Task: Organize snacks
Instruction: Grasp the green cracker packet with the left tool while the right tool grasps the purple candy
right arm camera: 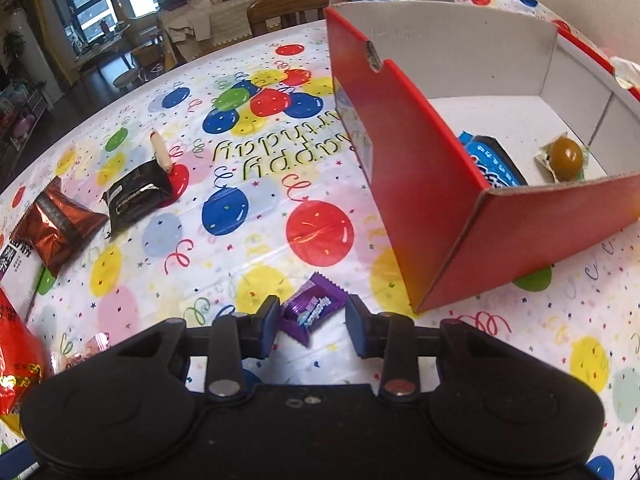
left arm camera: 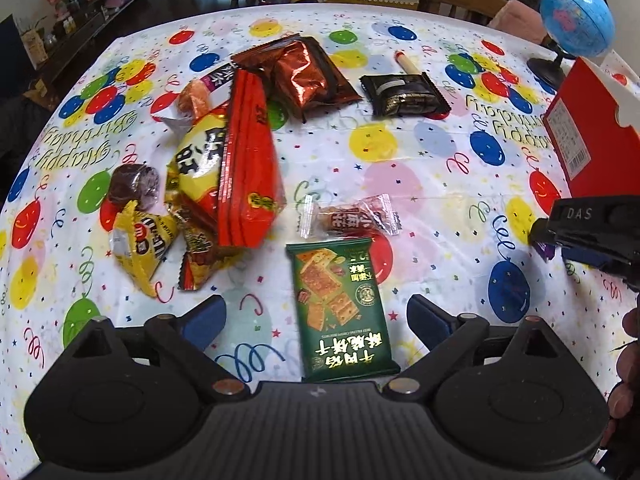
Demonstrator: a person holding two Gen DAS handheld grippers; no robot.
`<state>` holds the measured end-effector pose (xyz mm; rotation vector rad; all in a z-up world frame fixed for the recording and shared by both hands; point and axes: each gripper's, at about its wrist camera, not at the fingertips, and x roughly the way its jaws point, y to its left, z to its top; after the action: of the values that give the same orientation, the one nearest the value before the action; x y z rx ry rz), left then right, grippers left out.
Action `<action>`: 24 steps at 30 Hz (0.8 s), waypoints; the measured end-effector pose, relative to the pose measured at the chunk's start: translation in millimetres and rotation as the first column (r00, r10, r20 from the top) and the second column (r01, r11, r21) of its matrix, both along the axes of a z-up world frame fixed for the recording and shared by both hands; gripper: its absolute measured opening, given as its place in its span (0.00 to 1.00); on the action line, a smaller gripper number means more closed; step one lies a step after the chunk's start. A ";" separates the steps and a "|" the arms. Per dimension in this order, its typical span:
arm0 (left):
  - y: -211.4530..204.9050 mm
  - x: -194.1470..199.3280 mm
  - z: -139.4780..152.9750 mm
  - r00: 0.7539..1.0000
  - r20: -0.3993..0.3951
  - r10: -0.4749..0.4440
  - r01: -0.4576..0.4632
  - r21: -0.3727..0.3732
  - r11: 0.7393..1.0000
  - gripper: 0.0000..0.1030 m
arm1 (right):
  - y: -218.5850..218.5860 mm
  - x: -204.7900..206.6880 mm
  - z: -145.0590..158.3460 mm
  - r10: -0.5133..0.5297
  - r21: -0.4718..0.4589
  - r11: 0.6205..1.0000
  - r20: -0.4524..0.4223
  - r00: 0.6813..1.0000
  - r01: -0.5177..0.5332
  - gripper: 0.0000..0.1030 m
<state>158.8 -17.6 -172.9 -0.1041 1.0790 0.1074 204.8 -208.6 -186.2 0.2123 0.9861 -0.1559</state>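
Observation:
My left gripper [left arm camera: 316, 320] hangs open and wide over the table, a green cracker packet [left arm camera: 340, 312] lying flat between its fingers, untouched. My right gripper [right arm camera: 314, 326] is low over the balloon tablecloth with a small purple candy [right arm camera: 312, 308] between its fingers [right arm camera: 270, 324]. The left pad touches the wrapper and a slim gap shows at the right pad, so it is open. The same gripper [left arm camera: 540, 240] shows at the right edge of the left wrist view. Just right of the candy stands a red cardboard box [right arm camera: 440, 184], holding a blue packet [right arm camera: 496, 164] and a round golden sweet [right arm camera: 564, 156].
A heap of snacks lies at the left: a long red packet [left arm camera: 248, 152] and a yellow bag [left arm camera: 140, 248]. Farther back lie a copper packet [left arm camera: 308, 76], a black packet [left arm camera: 404, 94] and a white stick [left arm camera: 408, 62]. A clear-wrapped sweet [left arm camera: 348, 216] lies mid-table. A globe [left arm camera: 576, 16] stands behind the box.

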 end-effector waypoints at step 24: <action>2.7 -9.3 3.6 1.000 -0.003 -0.026 0.026 -0.024 0.999 0.43 | -9.4 -27.6 15.5 0.109 0.054 0.992 0.046 0.993 -0.112 0.18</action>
<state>149.5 -14.9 -169.3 -0.1116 1.0846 0.0711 177.1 -218.0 -170.7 0.2110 0.9580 -0.0222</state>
